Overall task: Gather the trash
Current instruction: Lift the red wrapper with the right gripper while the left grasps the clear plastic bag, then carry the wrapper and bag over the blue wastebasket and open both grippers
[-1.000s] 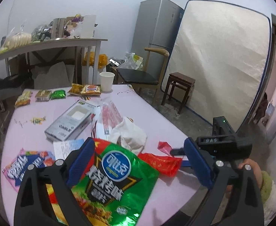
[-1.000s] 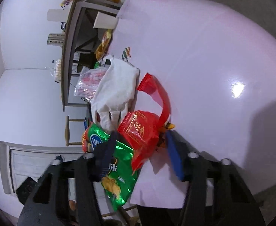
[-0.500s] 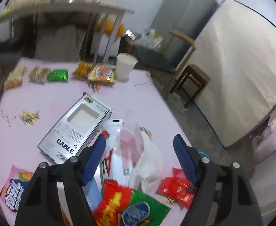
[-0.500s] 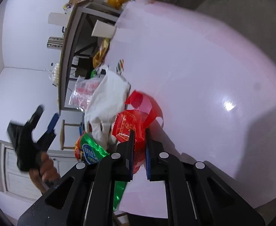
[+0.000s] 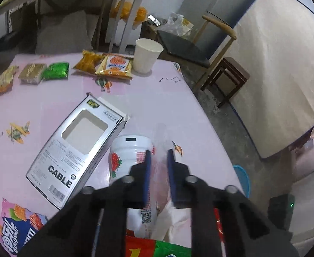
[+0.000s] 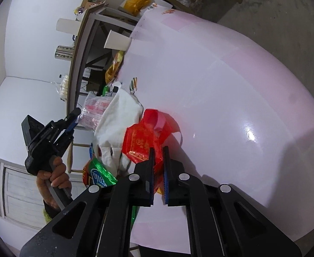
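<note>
1. The left gripper (image 5: 158, 153) is closing its blue fingers (image 5: 146, 171) on a clear plastic wrapper (image 5: 160, 171) – the film sits pinched between them, above the pink table (image 5: 161, 107).
2. That wrapper lies over a white strawberry cup (image 5: 127, 156), just beside a grey cable box (image 5: 77, 150).
3. The right gripper (image 6: 158, 150) has its fingers together, clamped on a red plastic bag (image 6: 144, 137) near the table's edge.
4. A white bag (image 6: 118, 115) and a green snack packet (image 6: 99, 173) touch the red bag – a paper cup (image 5: 147, 54) stands well apart.
</note>
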### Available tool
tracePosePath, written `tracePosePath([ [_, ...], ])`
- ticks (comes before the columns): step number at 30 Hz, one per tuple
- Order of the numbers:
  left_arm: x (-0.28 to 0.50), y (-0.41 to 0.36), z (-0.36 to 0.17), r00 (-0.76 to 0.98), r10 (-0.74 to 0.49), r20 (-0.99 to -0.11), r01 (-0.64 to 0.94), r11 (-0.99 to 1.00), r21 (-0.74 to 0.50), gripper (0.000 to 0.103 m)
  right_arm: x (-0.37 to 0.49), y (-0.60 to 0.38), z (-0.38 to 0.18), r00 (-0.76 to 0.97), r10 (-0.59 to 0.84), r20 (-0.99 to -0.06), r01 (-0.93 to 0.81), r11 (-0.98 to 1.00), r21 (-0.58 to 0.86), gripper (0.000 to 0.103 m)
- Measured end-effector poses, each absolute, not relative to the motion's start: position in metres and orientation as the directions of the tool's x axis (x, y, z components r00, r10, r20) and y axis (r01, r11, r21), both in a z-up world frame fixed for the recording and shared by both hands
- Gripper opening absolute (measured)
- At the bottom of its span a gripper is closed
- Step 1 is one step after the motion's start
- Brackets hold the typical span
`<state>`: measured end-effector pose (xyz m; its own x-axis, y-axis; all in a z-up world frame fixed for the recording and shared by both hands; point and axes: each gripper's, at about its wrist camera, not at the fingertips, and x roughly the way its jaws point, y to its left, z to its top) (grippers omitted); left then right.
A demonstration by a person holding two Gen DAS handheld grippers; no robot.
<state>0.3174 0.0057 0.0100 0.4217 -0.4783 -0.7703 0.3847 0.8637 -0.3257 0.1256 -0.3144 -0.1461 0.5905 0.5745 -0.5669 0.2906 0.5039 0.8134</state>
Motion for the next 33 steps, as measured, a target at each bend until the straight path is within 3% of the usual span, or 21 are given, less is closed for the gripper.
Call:
tracePosePath([
  [3,0.310,0.002,0.018,0.467,-0.450,-0.761,0.412,0.872,-0.263,0.001,0.123,-0.315,-0.142,0.602,0.562,-0.567,0.283,0.514,0.810,0.004],
  [8,0.293,-0.002,0.037,0.571,-0.404,-0.714,0.439,0.886,-0.150,0.000,0.120,-0.317,-0.137,0.621,0.545,-0.564,0.282,0.516,0.809,0.003],
  [14,0.261,-0.002,0.077,0.715,-0.364,-0.597,0.441,0.897,-0.019,0.000,0.114,-0.324,-0.125,0.653,0.521,-0.550,0.267,0.521,0.811,0.003],
  [20,0.219,-0.005,0.115,0.769,-0.397,-0.501,0.467,0.884,0.017,0.000,0.102,-0.339,-0.106,0.706,0.495,-0.506,0.239,0.506,0.829,0.003],
  [26,0.180,-0.033,0.145,0.730,-0.512,-0.452,0.566,0.824,-0.018,0.000,0.074,-0.367,-0.084,0.768,0.442,-0.463,0.219,0.498,0.839,0.002],
  [33,0.163,-0.110,0.143,0.470,-0.741,-0.479,0.735,0.629,-0.252,0.000,0.012,-0.434,-0.074,0.853,0.255,-0.455,0.295,0.483,0.824,0.002],
])
